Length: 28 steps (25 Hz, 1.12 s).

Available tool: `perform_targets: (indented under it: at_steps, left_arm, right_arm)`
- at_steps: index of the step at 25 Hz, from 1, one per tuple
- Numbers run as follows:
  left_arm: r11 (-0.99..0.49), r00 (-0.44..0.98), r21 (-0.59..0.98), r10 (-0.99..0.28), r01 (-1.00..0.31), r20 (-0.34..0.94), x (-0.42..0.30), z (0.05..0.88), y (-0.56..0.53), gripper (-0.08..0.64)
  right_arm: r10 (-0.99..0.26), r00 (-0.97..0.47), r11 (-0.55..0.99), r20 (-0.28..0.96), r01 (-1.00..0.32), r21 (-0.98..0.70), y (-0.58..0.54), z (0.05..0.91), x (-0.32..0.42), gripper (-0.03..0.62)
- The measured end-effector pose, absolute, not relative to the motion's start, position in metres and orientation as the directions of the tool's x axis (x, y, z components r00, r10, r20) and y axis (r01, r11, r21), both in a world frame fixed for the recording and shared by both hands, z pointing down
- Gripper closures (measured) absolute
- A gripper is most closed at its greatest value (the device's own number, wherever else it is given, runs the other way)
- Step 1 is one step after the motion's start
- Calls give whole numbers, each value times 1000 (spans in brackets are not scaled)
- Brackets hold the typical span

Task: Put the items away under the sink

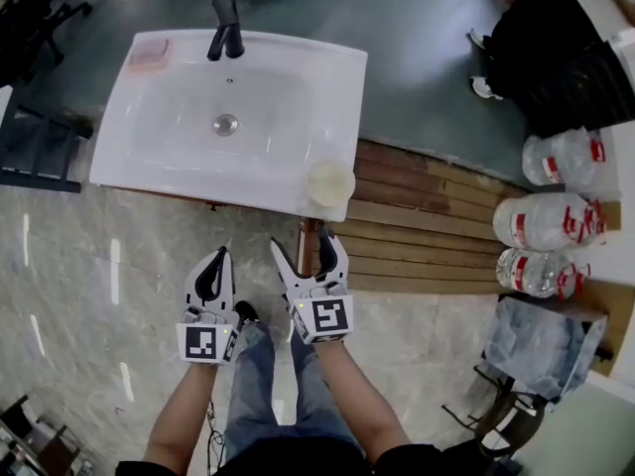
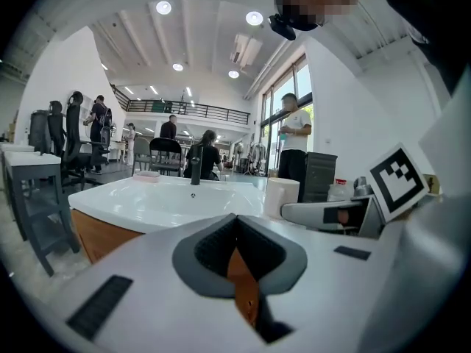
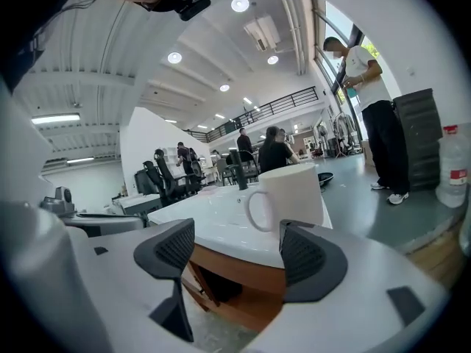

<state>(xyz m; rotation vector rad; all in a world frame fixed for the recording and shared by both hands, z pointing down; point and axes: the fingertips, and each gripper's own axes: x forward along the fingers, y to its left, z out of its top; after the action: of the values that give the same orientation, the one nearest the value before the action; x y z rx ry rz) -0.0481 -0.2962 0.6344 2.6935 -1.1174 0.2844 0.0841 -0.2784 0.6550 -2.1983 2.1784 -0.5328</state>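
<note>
Right hand-held gripper, jaws wide and empty, sits nearer the mug, straight ahead on the sink's near-right corner; left hand-held gripper is closed, empty.

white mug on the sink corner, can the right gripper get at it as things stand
Probably yes. The right gripper, fingers apart and empty, points at the white mug on the sink corner, and nothing stands between them. The mug sits higher, so the gripper would need raising.
</note>
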Motion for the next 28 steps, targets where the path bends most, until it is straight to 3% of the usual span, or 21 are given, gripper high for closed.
perform_targets:
  at_steps: [8, 12, 16, 28]
  left_arm:
    - [-686, 688, 120, -672, -718, 274, -46, 657, -314, 554]
    - [-680, 682, 123, -671, -722, 291, -49, 664, -314, 554]
    - [-676, 676, 121, -672, -727, 302, -55, 667, -312, 553]
    - [-642, 643, 115, -706, -758, 298, -78, 655, -308, 554]
  right_arm:
    - [-970, 26, -61, 244, -989, -138, -317, 658, 94, 364]
    - [-970, 44, -74, 240, -990, -118, -330, 654, 92, 397]
    - [-969, 105, -131, 223, -986, -106, -333, 650, 102, 544]
    - [-984, 2, -7, 181, -1000, -29, -321, 638, 83, 560]
